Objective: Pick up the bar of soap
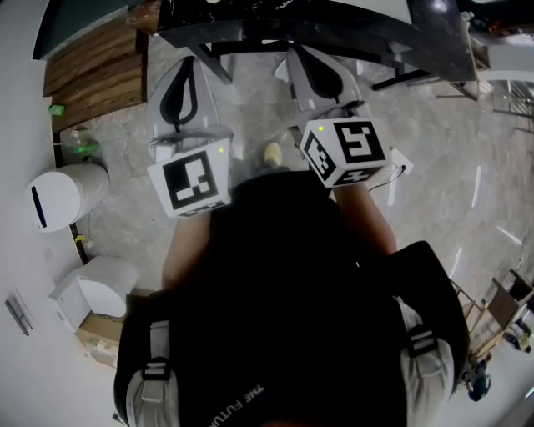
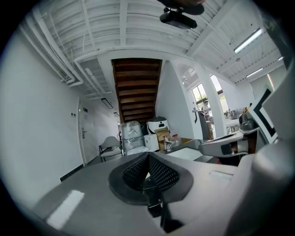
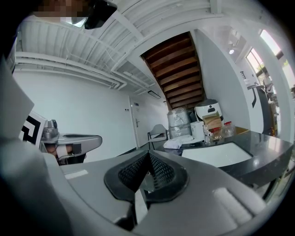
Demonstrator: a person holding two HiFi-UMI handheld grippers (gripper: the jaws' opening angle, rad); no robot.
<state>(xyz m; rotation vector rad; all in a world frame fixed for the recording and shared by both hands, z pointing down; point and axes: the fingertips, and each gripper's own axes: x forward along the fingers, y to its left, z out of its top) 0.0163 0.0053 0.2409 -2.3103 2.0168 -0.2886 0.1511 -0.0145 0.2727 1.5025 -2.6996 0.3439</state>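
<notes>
The person is standing on a pale marbled floor (image 1: 467, 167) in front of a dark tabletop (image 1: 334, 25). Both tools are reaching out ahead of a black shirt (image 1: 275, 292), side by side and apart, and pointing toward the tabletop's near edge. The left tool (image 2: 148, 157) is sitting clenched, its two meshed pads (image 2: 163, 174) meeting at their tips with nothing between them, and the left marker cube (image 1: 190, 182) is facing up at the head camera. The right tool (image 3: 148, 156) is likewise clenched and carrying nothing, its pads pressing tip to tip, and the right marker cube (image 1: 344, 150) is tilting a little toward the person's right. The bar of soap is not showing clearly in any view, so I cannot tell where it is lying. In the right gripper view the tabletop is running off to the right with a white rectangular panel (image 3: 216, 154) on it. At its far end some clear jars with red lids (image 3: 220, 131) are standing near a white rounded appliance (image 3: 208, 110). A grey chair (image 3: 158, 132) is standing beside a white door (image 3: 138, 123), and the underside of a wooden staircase (image 3: 177, 69) is slanting overhead. In the head view a white rounded bin (image 1: 62, 193) is standing by the wall at the left.
</notes>
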